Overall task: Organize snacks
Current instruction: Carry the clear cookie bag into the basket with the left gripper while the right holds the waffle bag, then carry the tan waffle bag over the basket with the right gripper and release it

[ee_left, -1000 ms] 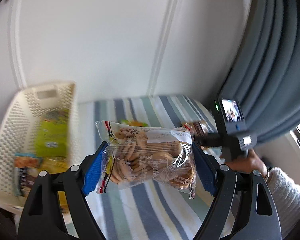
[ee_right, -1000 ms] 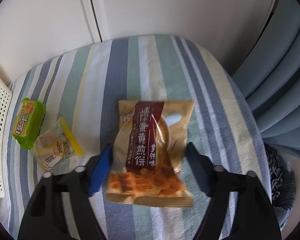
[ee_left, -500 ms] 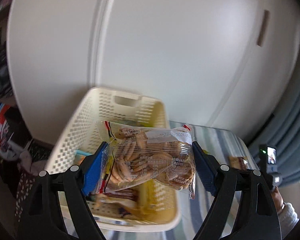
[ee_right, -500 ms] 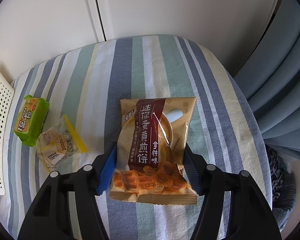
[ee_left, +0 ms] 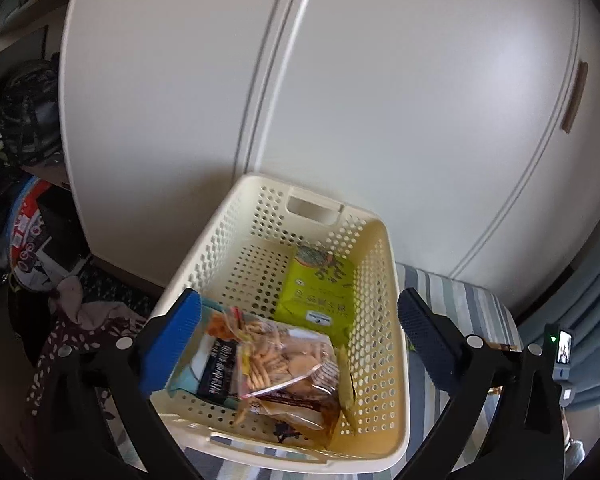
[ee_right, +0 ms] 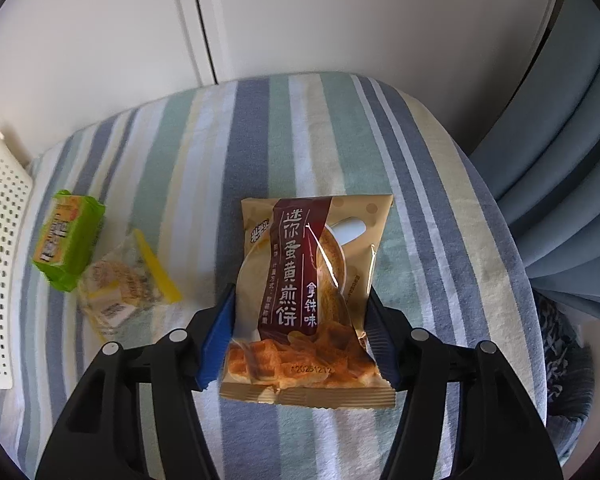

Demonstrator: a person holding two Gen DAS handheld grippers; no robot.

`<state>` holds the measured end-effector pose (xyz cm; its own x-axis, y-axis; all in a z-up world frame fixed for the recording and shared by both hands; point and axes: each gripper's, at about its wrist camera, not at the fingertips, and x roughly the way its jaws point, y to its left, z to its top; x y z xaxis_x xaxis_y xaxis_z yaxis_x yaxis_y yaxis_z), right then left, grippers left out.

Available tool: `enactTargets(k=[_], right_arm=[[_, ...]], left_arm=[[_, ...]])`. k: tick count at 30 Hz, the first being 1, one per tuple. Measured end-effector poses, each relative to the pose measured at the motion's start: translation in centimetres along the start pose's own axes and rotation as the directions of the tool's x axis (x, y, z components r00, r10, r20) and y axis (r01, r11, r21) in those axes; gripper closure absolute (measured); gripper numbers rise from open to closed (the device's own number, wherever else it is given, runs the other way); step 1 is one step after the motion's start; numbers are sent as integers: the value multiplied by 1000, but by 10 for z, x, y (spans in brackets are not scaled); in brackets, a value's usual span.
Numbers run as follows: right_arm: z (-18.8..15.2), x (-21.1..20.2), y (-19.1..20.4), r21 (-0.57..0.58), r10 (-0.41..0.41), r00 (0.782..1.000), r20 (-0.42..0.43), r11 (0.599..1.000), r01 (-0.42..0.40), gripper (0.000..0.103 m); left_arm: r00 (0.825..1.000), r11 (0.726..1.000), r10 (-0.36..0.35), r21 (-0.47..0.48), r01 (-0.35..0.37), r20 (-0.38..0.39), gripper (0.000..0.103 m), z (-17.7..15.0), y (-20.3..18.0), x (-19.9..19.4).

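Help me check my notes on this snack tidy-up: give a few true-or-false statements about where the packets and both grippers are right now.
1. The left gripper is open over the cream perforated plastic basket. True.
2. The clear bag of small biscuits lies in the basket. True.
3. The right gripper is empty. False: it is shut on the tan waffle-cookie packet.
4. The green wrapped snack block lies in the basket. False: it lies on the striped cloth.
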<state>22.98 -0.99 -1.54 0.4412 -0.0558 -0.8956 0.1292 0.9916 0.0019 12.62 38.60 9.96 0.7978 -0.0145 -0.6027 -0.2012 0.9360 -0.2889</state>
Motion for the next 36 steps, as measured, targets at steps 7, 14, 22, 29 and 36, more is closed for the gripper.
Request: enactTargets(k=[7, 14, 22, 29, 36], right_arm=[[1, -20, 10, -19, 57, 997, 60, 998, -55, 44], [13, -59, 43, -80, 148, 979, 139, 987, -138, 44], [25, -105, 123, -212, 352, 915, 195, 927, -311, 44], [24, -123, 193, -323, 443, 878, 181, 870, -373, 44], [20, -123, 244, -358, 471, 869, 151, 845, -396, 42]], left_arm=[[996, 999, 37, 14, -38, 76, 3, 7, -2, -22], [983, 994, 103, 13, -106, 151, 3, 13, 3, -44], [972, 994, 113, -15, -112, 207, 3, 19, 10, -65], [960, 993, 113, -7, -115, 257, 3, 21, 8, -83], [948, 991, 128, -14, -130, 291, 3, 23, 10, -95]])
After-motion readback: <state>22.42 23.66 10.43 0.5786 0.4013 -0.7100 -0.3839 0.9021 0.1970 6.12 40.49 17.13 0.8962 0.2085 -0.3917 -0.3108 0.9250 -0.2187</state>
